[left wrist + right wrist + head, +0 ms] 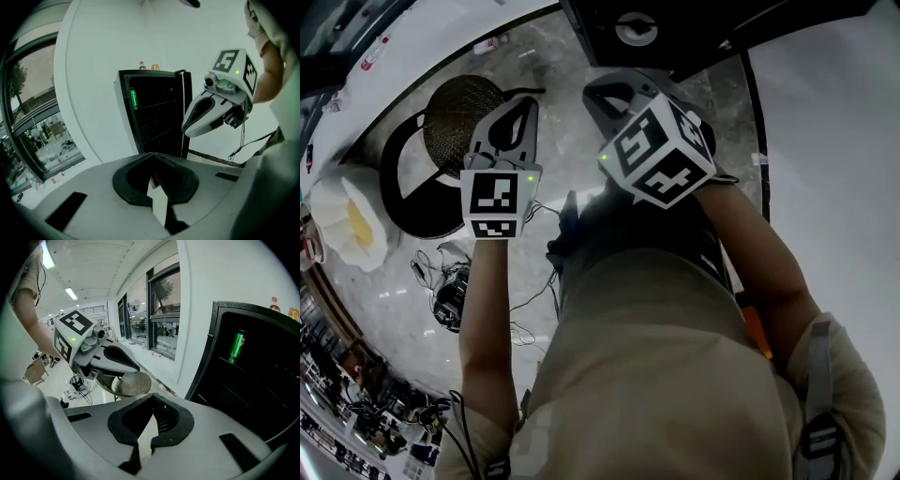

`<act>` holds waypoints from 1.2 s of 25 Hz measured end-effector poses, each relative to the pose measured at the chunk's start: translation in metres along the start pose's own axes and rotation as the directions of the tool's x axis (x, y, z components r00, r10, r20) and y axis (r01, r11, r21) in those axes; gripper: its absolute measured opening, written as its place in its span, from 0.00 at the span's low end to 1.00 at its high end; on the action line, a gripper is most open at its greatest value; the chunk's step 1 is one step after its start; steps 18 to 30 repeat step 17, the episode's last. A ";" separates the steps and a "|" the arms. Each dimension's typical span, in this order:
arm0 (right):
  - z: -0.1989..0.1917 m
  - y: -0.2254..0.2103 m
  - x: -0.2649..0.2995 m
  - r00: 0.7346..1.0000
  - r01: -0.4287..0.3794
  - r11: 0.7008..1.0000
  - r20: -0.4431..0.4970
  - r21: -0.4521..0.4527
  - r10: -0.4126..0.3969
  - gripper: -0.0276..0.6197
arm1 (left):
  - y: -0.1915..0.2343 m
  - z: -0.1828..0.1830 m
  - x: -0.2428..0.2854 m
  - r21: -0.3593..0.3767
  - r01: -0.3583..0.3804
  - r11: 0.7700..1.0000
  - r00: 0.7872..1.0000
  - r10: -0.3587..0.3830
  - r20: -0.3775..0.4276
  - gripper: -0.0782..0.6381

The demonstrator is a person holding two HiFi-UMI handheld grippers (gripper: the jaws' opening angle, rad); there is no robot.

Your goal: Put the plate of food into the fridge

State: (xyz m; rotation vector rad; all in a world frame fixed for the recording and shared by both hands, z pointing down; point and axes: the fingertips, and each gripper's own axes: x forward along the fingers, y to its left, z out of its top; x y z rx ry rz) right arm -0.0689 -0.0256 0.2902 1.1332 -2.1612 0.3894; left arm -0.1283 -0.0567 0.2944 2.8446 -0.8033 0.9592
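Against white wall (pixel 93 70) | fridge (pixel 154 112): boxy, black | chair seat (pixel 461 117): round, woven

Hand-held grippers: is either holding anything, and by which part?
Nothing is held: the left hand-held gripper and right hand-held gripper are both shut and empty.

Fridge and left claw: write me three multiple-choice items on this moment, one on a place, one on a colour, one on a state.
1. Where do the two bottles stand?
A. on top of the fridge
B. inside it
C. in a claw

2. What colour is the can inside the fridge?
A. red
B. green
C. blue

3. How is the left claw?
A. shut and empty
B. wide open
C. shut on a plate

Answers:
1 A: both bottles show above the fridge's top edge.
2 B: the can shows bright green against the dark shelves.
3 A: the left gripper view shows its jaws together with nothing between them.
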 end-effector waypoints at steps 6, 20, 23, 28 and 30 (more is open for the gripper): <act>-0.007 -0.015 -0.028 1.000 0.001 0.999 0.010 -0.042 -0.001 0.08 | -0.016 0.023 -0.003 -0.027 -0.055 0.998 0.998 0.056 0.032 0.12; -0.058 0.015 -0.100 1.000 -0.009 1.000 -0.014 -0.013 0.009 0.08 | -0.095 0.039 -0.034 -0.040 -0.055 0.998 0.997 0.058 0.054 0.12; -0.058 0.015 -0.100 1.000 -0.009 1.000 -0.014 -0.013 0.009 0.08 | -0.095 0.039 -0.034 -0.040 -0.055 0.998 0.997 0.058 0.054 0.12; -0.058 0.015 -0.100 1.000 -0.009 1.000 -0.014 -0.013 0.009 0.08 | -0.095 0.039 -0.034 -0.040 -0.055 0.998 0.997 0.058 0.054 0.12; -0.058 0.015 -0.100 1.000 -0.009 1.000 -0.014 -0.013 0.009 0.08 | -0.095 0.039 -0.034 -0.040 -0.055 0.998 0.997 0.058 0.054 0.12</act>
